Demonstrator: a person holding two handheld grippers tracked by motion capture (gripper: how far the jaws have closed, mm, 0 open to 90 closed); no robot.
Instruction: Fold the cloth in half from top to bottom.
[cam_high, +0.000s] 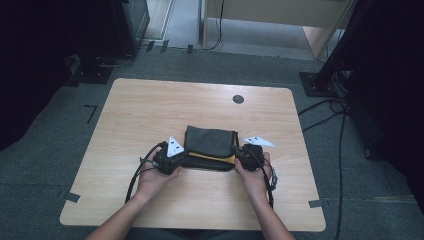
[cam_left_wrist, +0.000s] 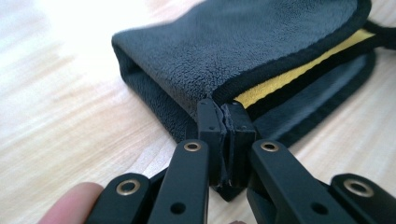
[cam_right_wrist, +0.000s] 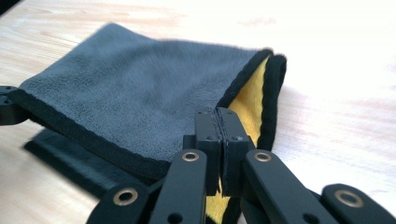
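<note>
Left gripper (cam_high: 176, 159) is clamped on the near left corner of the folded grey-and-yellow cloth (cam_high: 210, 145), which lies at the middle of the table (cam_high: 150, 105). Right gripper (cam_high: 241, 154) is likewise clamped on the near right corner — apparently on the upper layers only, though the bite is partly hidden. Step in hand: a fold, judged mid-way — next, both corners should be carried evenly toward the far edge.
</note>
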